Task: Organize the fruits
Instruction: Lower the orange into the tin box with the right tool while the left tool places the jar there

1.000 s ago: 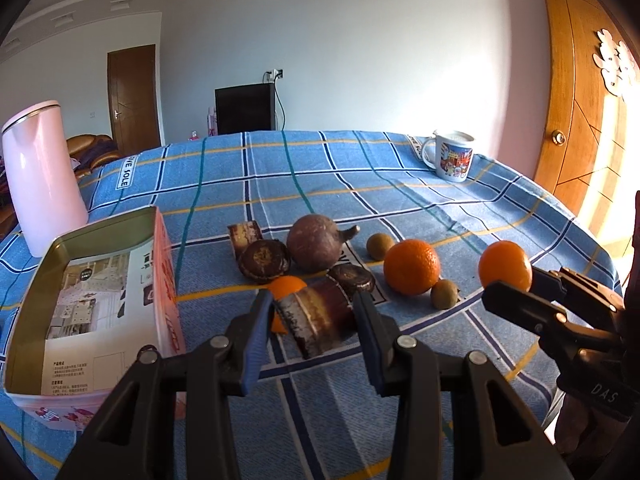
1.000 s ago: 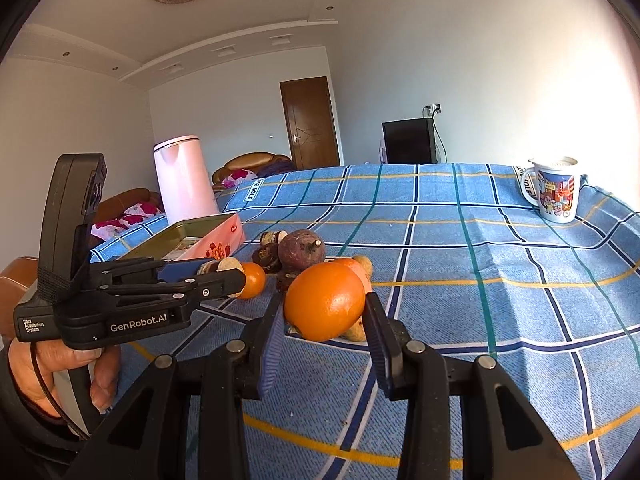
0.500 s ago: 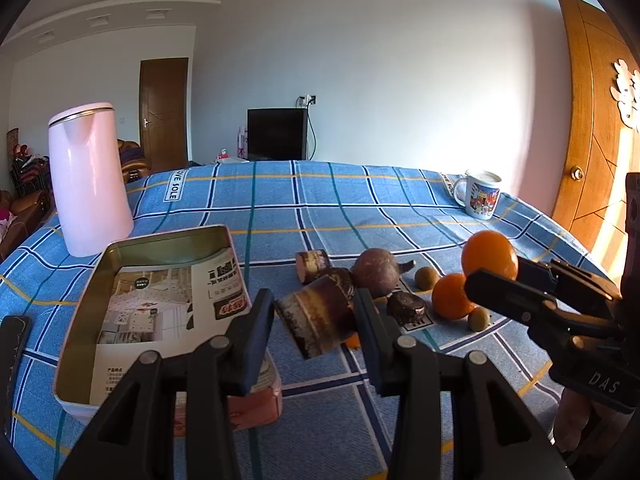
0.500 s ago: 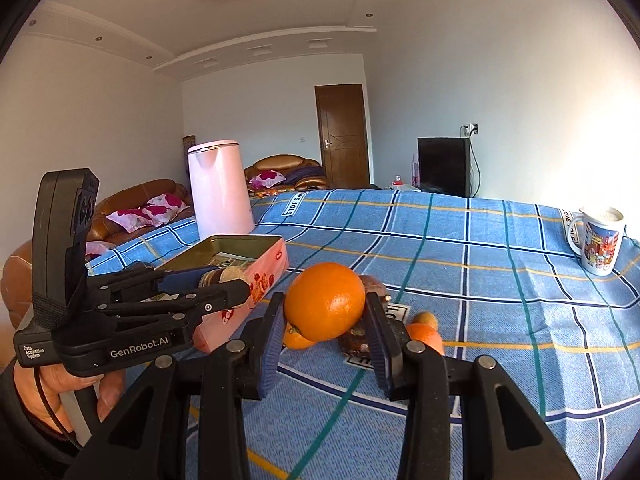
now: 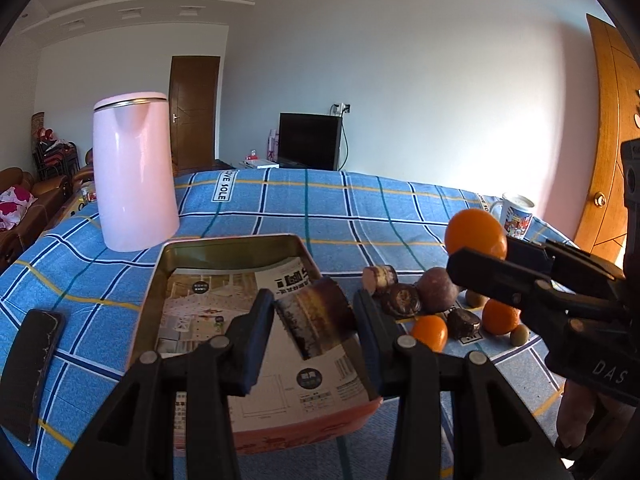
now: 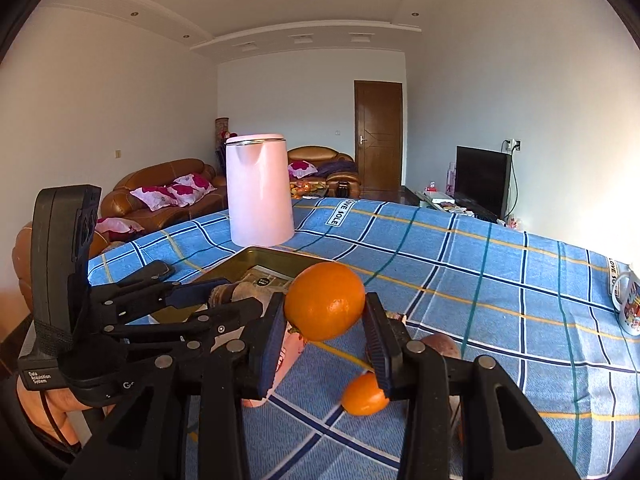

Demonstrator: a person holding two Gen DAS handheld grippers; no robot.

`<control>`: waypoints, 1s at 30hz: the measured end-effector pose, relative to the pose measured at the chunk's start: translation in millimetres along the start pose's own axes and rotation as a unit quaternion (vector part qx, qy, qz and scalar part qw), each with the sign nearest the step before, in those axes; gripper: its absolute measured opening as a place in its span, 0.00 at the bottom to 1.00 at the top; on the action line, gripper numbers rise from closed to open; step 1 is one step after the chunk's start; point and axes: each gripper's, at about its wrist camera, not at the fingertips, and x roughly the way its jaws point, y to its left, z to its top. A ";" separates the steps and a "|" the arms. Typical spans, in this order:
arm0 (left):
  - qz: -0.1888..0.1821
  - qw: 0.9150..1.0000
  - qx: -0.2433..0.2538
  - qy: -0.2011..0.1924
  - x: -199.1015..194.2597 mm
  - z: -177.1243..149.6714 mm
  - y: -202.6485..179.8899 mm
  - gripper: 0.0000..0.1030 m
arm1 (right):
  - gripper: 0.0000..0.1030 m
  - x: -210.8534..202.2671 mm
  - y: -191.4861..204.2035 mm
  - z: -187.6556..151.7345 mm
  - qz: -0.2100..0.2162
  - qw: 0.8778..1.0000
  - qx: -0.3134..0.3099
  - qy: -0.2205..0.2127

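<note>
My left gripper (image 5: 314, 320) is shut on a brown cut chunk of fruit (image 5: 316, 320) and hangs over the open tin box (image 5: 224, 242), whose floor is lined with printed paper. My right gripper (image 6: 326, 320) is shut on a large orange (image 6: 325, 300), lifted above the table just right of the tin (image 6: 256, 256). In the left wrist view that orange (image 5: 475, 232) shows at the right, above the loose fruit. On the cloth lie a round brown fruit (image 5: 436, 290), dark chunks (image 5: 402, 300), two small oranges (image 5: 430, 332) and small green fruits (image 5: 519, 335).
A tall pink kettle (image 5: 134, 172) stands behind the tin. A black phone (image 5: 30, 364) lies at the table's left edge. A printed mug (image 5: 516, 216) sits at the far right. The blue checked tablecloth (image 5: 360, 208) stretches back; a sofa (image 6: 160, 192) lies beyond.
Both grippers swung left with their loads: the brown chunk now hangs over the tin instead of the fruit pile, and the orange has risen and come beside the tin.
</note>
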 end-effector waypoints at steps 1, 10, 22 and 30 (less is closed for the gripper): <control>0.001 1.000 -0.002 0.000 1.0 0.6 2.8 0.42 | 0.39 4.2 2.8 2.3 0.002 1.000 -0.004 0.002; 0.014 1.000 -0.012 0.005 5.9 4.6 23.9 0.42 | 0.39 39.9 19.5 10.8 0.015 0.999 -0.018 0.025; 0.028 0.999 -0.035 0.019 15.0 6.2 52.7 0.42 | 0.39 81.4 32.6 7.3 0.022 0.997 -0.028 0.069; 0.032 0.998 -0.036 0.033 23.8 4.4 58.9 0.42 | 0.40 103.8 39.5 2.0 0.032 0.992 -0.038 0.113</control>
